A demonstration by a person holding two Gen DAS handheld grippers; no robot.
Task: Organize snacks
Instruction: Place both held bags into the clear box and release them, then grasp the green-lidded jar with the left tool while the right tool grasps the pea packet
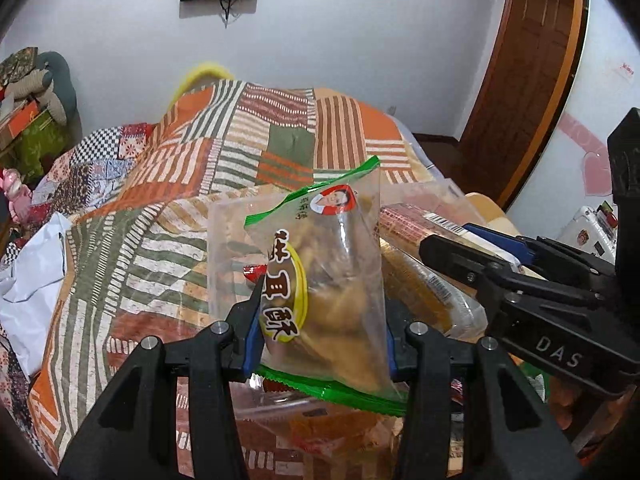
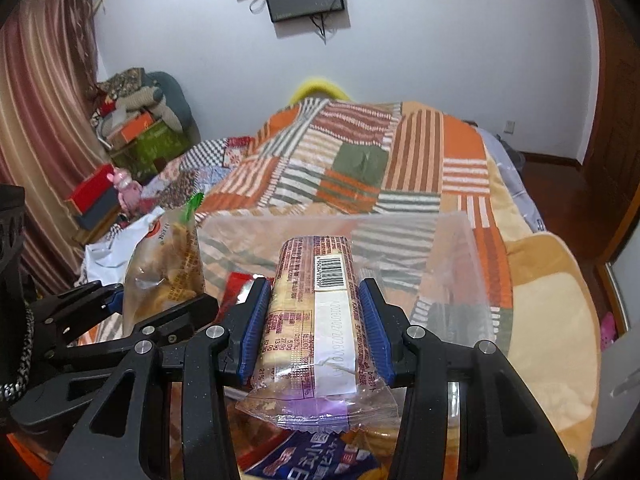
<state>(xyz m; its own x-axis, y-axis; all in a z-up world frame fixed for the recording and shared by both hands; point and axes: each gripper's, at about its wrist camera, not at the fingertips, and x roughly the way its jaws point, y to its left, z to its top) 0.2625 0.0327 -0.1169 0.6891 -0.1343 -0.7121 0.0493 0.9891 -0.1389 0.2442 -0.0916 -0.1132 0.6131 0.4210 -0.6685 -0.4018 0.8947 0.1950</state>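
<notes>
My left gripper [image 1: 322,332] is shut on a clear snack bag with green edges [image 1: 332,280] full of golden fried pieces; the bag stands upright between the blue pads. My right gripper [image 2: 314,328] is shut on a long cracker pack [image 2: 316,312] with a barcode label, held lengthwise. Both hang over a clear plastic bin [image 2: 460,264] that holds other snack packs, among them a blue packet [image 2: 312,456]. The right gripper [image 1: 480,256] shows at the right of the left wrist view, and the left gripper's bag [image 2: 168,276] shows at the left of the right wrist view.
The bin rests on a bed under an orange, green and white patchwork blanket [image 1: 248,140]. A white plastic bag [image 1: 28,280] lies to the left. Boxes and cushions [image 2: 140,120] are piled by the curtain. A wooden door [image 1: 532,60] stands at the right.
</notes>
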